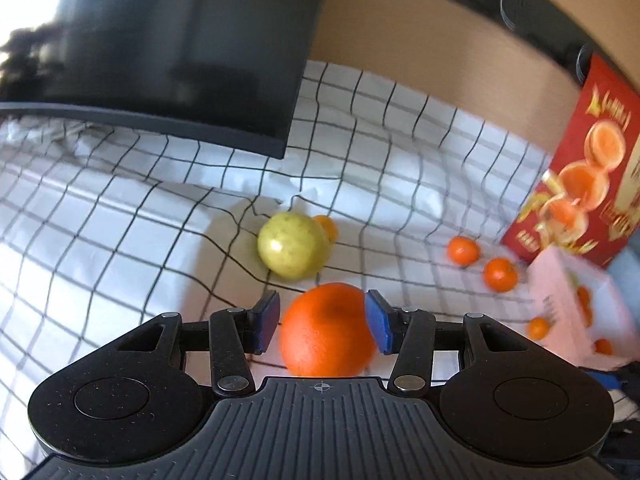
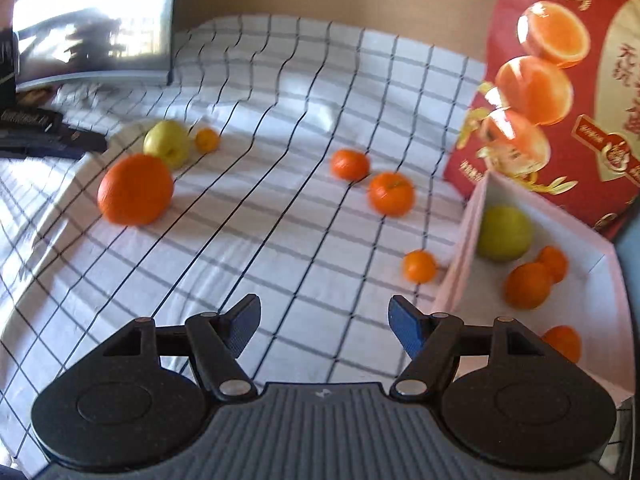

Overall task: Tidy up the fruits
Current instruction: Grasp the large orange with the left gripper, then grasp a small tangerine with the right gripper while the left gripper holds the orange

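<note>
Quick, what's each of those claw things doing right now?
The left gripper is open; the big orange shows between its fingers, not clamped.
The right gripper is open, with nothing between its fingers.

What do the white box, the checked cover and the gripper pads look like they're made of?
White box: probably foam, with thick, matte, soft-edged walls; painted card can't be ruled out.
Checked cover: woven fabric, since it wrinkles and folds.
Pads of the right gripper: blue, finely textured, likely rubber or grippy plastic.
</note>
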Demonstrator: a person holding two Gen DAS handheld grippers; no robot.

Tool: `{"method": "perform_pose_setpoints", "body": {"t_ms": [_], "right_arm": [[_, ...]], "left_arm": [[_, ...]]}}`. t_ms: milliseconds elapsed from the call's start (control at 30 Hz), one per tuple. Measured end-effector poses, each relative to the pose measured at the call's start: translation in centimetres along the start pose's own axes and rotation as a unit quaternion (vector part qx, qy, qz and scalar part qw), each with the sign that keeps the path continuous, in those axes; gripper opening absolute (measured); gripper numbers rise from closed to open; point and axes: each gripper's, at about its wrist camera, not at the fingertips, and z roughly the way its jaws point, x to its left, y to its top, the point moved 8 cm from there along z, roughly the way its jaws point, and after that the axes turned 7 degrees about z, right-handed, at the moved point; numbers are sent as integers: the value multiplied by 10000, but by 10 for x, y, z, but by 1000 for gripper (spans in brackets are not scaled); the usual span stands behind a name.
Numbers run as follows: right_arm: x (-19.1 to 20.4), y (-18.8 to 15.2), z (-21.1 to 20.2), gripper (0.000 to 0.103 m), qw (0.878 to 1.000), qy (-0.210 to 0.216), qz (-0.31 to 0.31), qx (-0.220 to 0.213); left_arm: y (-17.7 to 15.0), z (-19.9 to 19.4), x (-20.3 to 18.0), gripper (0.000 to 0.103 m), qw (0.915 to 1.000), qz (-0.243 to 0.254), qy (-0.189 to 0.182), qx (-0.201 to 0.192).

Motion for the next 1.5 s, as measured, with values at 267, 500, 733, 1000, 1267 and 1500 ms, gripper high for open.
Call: {"method": "perform_pose_setpoints", "body": {"t_ms": [267,500,733,1000,1267,1500], "right_arm": [[7,0,-3,69,9976,-269,-619,-131],[-12,27,30,45,9812,-1212,-1502,67],[-34,37,86,45,9662,-1725,-1773,729],[-36,37,105,29,9574,-1892,-1983,913],[-46,35,95,25,9689,-1788,-1486,847],[-31,33,61,25,9869,-1228,-885,561]], "left_arm": [[-8,15,-4,52,9989,345,-224,227],[-14,16,-16,54,9985,324,-385,214],[-16,10,-19,54,9977,216,-621,178],[-18,7,-20,54,9971,185,-706,208],[-18,2,-35,54,9953,340,-879,227],[-18,-1,-58,54,9921,432,-1147,261]]}}
